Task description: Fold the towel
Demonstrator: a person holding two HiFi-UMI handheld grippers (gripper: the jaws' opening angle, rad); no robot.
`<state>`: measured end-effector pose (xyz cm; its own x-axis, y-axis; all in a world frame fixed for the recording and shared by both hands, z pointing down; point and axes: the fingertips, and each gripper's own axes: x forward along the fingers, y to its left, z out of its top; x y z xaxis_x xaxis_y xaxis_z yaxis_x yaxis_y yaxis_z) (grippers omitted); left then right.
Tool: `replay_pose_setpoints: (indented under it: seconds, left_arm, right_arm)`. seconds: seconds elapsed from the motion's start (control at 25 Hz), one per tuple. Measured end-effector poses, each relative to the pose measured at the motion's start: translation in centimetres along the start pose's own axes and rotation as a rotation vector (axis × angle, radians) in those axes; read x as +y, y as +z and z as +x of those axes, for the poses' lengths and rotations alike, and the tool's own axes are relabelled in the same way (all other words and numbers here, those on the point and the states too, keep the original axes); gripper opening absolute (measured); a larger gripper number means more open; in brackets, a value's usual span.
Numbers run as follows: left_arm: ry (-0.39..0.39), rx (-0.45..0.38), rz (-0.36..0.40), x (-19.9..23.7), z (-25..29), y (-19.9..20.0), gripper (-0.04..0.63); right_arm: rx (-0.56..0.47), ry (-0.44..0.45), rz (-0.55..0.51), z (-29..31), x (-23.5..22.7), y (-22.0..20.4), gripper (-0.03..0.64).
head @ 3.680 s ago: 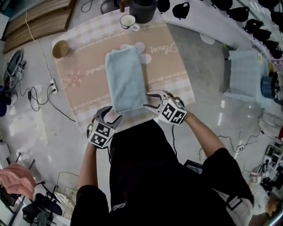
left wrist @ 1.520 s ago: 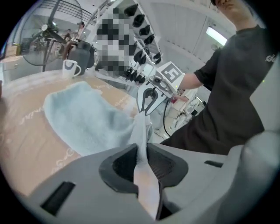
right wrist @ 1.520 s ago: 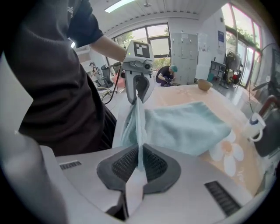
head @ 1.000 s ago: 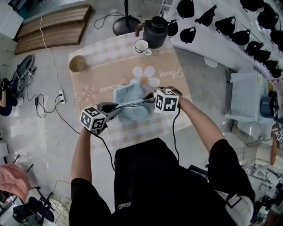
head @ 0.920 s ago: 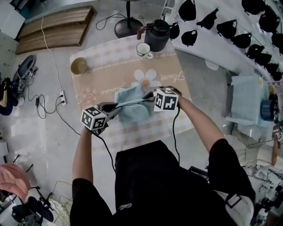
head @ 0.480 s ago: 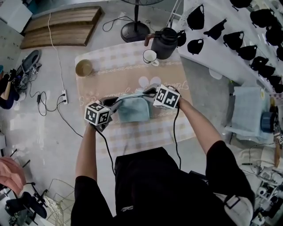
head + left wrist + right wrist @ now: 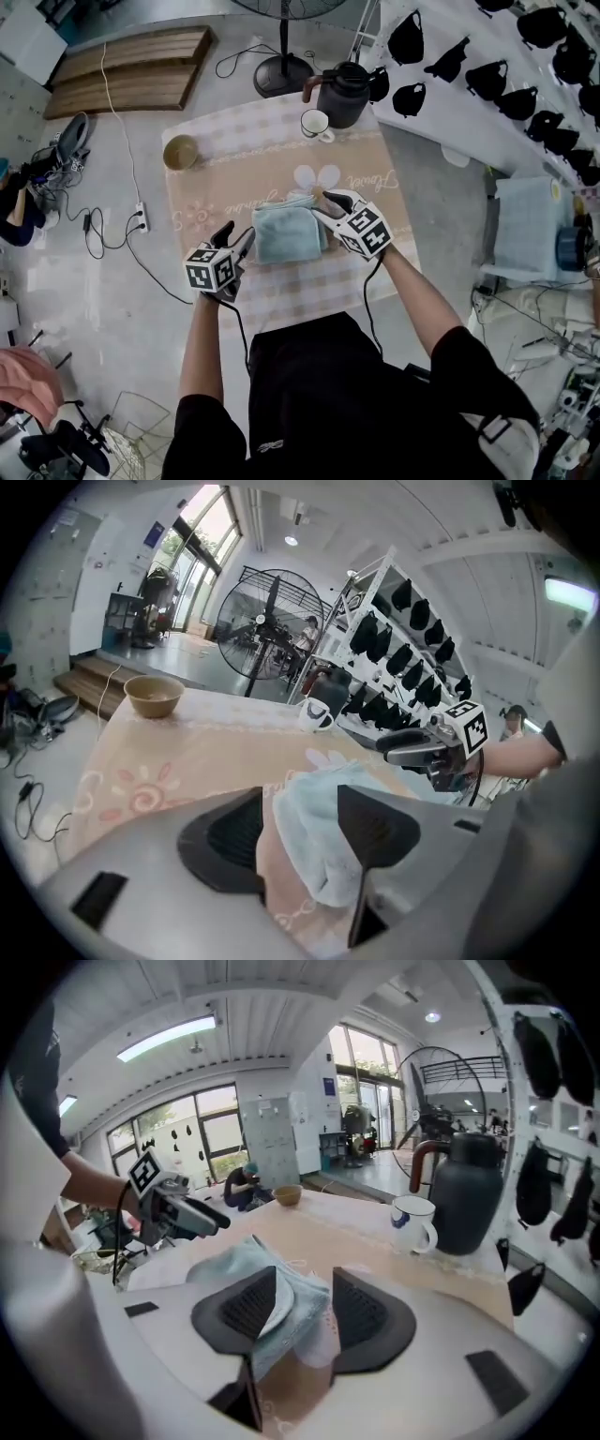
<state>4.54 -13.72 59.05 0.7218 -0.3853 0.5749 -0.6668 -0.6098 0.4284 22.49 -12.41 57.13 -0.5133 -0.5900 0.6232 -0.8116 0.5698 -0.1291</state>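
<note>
You are releasing the towel (image 7: 289,234), which is lying as a small folded square in the middle of the worktop (image 7: 211,183). The left gripper (image 7: 238,232) and right gripper (image 7: 324,205) have just been opening their jaws wide, with only loose towel edges between them. Next you are likely needing to back both away without dragging the cloth; how well the hidden layers are lining up is hard to tell.

The person wears a black short-sleeved shirt (image 7: 309,394). The left claw (image 7: 236,236) and right claw (image 7: 324,206) have dark ribbed pads, grey bodies, black-and-white marker cubes and thin black cables (image 7: 367,291).
</note>
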Motion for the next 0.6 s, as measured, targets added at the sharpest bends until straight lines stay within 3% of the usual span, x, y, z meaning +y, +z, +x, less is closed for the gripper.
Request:
replay_pose_setpoints:
  seconds: [0.2, 0.36, 0.48, 0.6]
  left_arm:
    - [0.055, 0.008, -0.049, -1.8, -2.1, -4.1, 0.230]
    - [0.048, 0.008, -0.081, -4.4, -3.6, -6.5, 0.195]
    - [0.070, -0.001, -0.072, -6.0, -4.6, -7.8, 0.031]
    - [0.083, 0.017, -0.087, -7.5, -5.1, -9.6, 0.006]
  right_arm:
    - [-0.001, -0.076, 0.041, -2.3, 3.1, -2.0, 0.167]
    - [-0.028, -0.084, 0.134, -3.6, 6.0, -3.0, 0.024]
    - [-0.017, -0.088, 0.149, -3.6, 8.5, -3.9, 0.003]
    - [0.010, -0.099, 0.153, -3.5, 11.0, -5.1, 0.002]
